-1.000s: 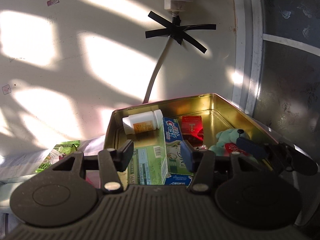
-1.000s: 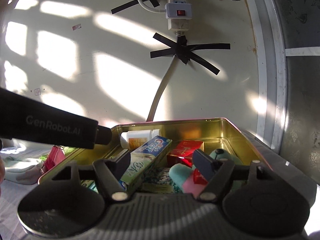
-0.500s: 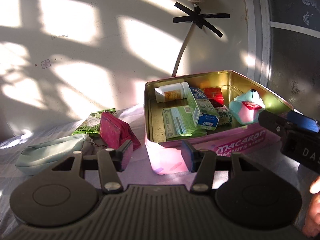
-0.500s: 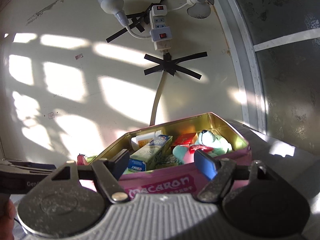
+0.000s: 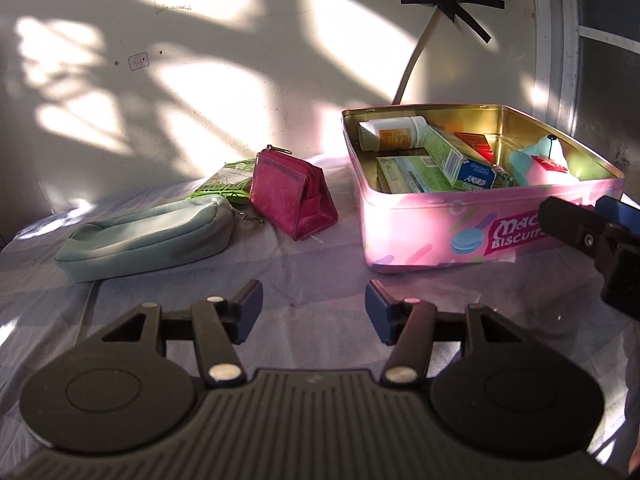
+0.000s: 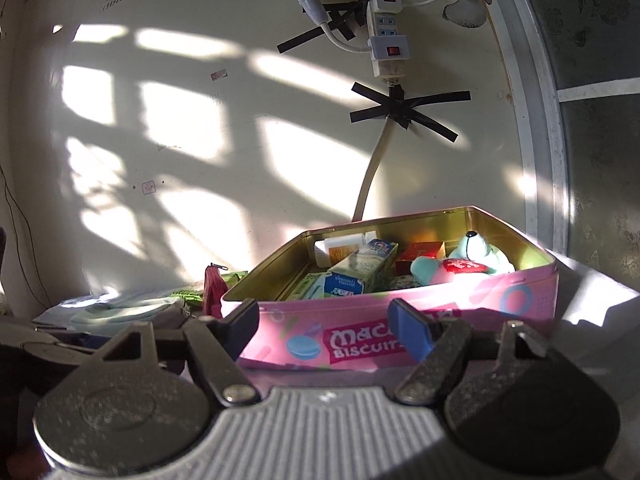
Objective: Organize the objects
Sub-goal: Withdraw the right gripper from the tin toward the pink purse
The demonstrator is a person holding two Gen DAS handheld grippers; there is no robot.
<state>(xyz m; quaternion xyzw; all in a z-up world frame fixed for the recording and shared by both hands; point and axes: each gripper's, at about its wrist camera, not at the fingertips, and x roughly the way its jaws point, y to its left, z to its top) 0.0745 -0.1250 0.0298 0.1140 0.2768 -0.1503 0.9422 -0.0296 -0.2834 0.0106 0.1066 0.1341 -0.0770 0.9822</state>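
A pink biscuit tin (image 5: 424, 224) stands open at the right; it also shows in the right wrist view (image 6: 280, 320). Inside lie a white pill bottle (image 5: 390, 133), a toothpaste box (image 5: 456, 156), a green box (image 5: 408, 176), a red box (image 5: 474, 144) and a teal plush toy (image 5: 536, 160). A red coin purse (image 5: 288, 196), a mint pouch (image 5: 148, 236) and a green packet (image 5: 224, 184) lie left of the tin. My left gripper (image 5: 314, 312) is open and empty over the cloth. My right gripper (image 6: 324, 320) is open and empty before the tin.
A pale checked cloth (image 5: 312, 264) covers the surface. A wall with a taped cable (image 5: 412, 64) and power strip (image 6: 386, 40) stands behind. A window frame (image 6: 536, 120) is at the right. The right gripper's finger (image 5: 580, 224) shows at the right of the left view.
Both grippers have drawn back and away from the tin. The left one has moved left, bringing the purse, pouch and packet into view. Both stay open and empty.
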